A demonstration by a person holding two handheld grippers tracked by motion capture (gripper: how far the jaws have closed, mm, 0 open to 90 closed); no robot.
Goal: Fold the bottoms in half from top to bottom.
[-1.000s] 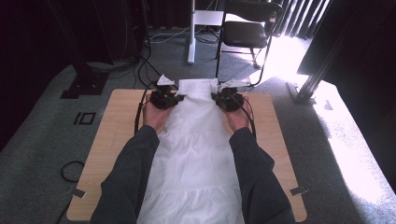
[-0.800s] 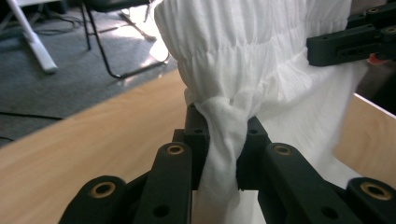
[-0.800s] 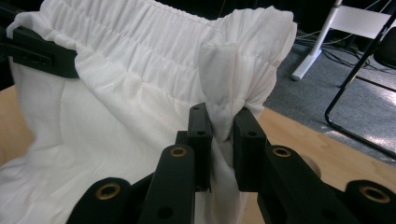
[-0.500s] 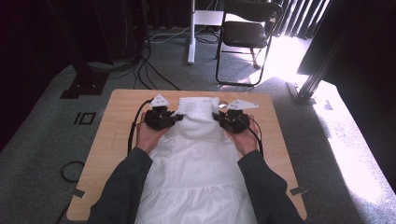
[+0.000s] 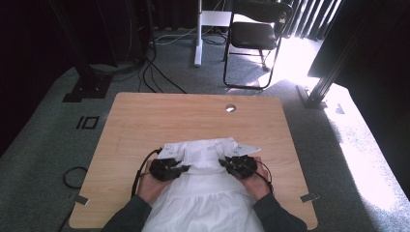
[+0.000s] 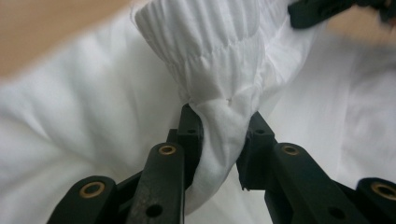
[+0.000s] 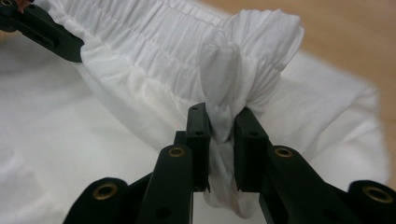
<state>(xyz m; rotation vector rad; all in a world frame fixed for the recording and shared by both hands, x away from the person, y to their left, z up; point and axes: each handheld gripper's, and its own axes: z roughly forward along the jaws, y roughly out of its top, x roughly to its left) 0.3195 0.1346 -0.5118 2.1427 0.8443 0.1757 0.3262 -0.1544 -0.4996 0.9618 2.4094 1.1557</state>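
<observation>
Lying flat on the light wooden bench (image 5: pixel 145 125): a soft white cotton dress with a gathered, stretchy top band (image 5: pixel 205 193), long way running from the far side toward the person, skirt end spilling off the near edge. Top band now folded back toward the person, sitting across the near half of the bench. Clenched on the left end of that band: the left black hand-held gripper (image 5: pixel 185 168), jaws pinching a twisted bunch of white cloth, seen close up in the left gripper view (image 6: pixel 219 135). Clenched on the right end: the right black hand-held gripper (image 5: pixel 226 163), pinching its own bunch the same way (image 7: pixel 220 122). Both equally near, one at each end, band stretched straight between them, side to side. Dress ahead of and under both. Probably a fold in hand, with the next pull coming straight toward the person, both sides level.
</observation>
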